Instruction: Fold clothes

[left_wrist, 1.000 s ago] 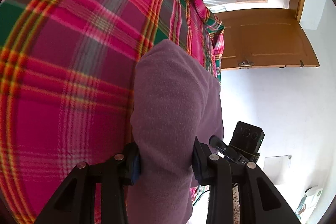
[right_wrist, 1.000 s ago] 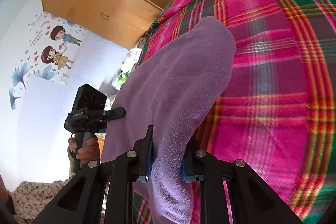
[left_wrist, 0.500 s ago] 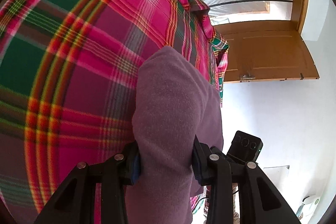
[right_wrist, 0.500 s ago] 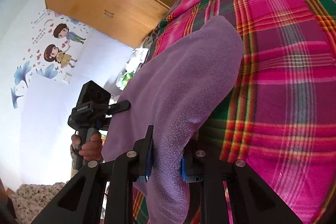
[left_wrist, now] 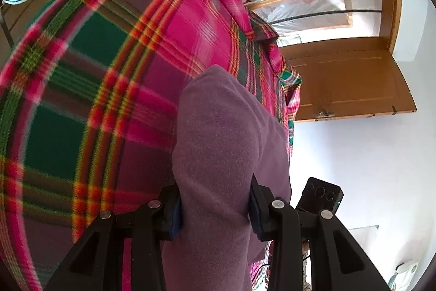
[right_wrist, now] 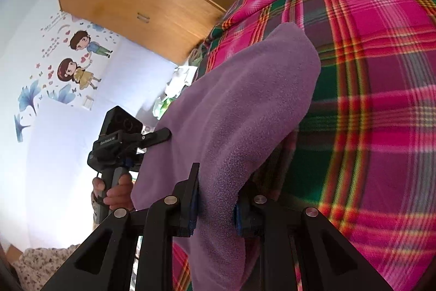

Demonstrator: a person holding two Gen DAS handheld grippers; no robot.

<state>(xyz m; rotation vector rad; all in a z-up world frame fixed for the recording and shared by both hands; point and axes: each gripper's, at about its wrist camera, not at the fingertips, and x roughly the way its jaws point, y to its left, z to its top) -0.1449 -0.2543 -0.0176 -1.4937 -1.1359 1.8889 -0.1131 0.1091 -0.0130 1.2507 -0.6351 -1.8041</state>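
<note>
Jaws of both the left gripper (left_wrist: 215,205) and right gripper (right_wrist: 216,205) clamp the purple fleece garment (left_wrist: 229,143), lifted above the plaid blanket (left_wrist: 90,89) — thick pile could slip out, spoiling the fold.

Left gripper (left_wrist: 215,206) clamped on a purple fleece (left_wrist: 226,132), jaws pinching a fold of it. Pink and green plaid blanket (left_wrist: 90,89) underneath. Wooden door (left_wrist: 351,78) off right.

Garment (left_wrist: 226,143) between both sets of jaws, above the blanket (left_wrist: 90,89) (door (left_wrist: 351,78) beyond).
</note>
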